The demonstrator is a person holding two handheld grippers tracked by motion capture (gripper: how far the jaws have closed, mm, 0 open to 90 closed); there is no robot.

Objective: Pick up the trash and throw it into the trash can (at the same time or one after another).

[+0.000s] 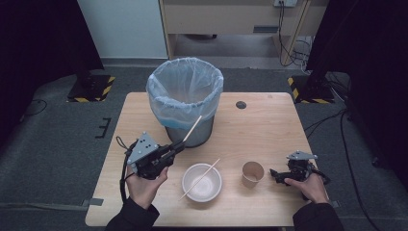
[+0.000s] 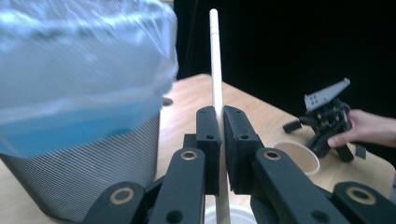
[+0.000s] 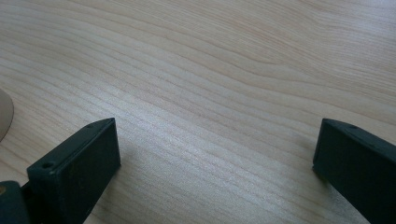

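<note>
From the high view I count three containers on the table (image 1: 269, 202): one bin (image 1: 185, 98) with a pale blue liner at the far middle, one white bowl (image 1: 202, 183) near my edge, and one brown paper cup (image 1: 252, 173) to the bowl's right. I cannot see anything inside the bin liner from here. The bowl has one chopstick (image 1: 199, 179) lying across it, one end sticking out past the rim toward the bin. The cup looks empty. That makes two sticks in all — the second stick (image 1: 192, 129) is pinched in my left gripper (image 1: 179, 147) and slants up against the front of the bin, its tip just under the liner's rim. My left hand (image 1: 144, 185) is raised left of the bowl, gripper pointing toward the bin. My right hand (image 1: 310, 185) rests on the table right of the cup, its gripper (image 1: 275, 174) pointing at the cup.

In the left gripper view the jaws are clamped narrow on the stick (image 2: 215, 70), which stands straight up between them beside the bin (image 2: 79, 116). The cup (image 2: 299, 156) and my right gripper (image 2: 327, 116) sit beyond.

In the right gripper view the jaws stand wide apart over bare wood (image 3: 210, 70) — nothing between them, with the cup's edge (image 3: 3, 114) at the far left.
</note>
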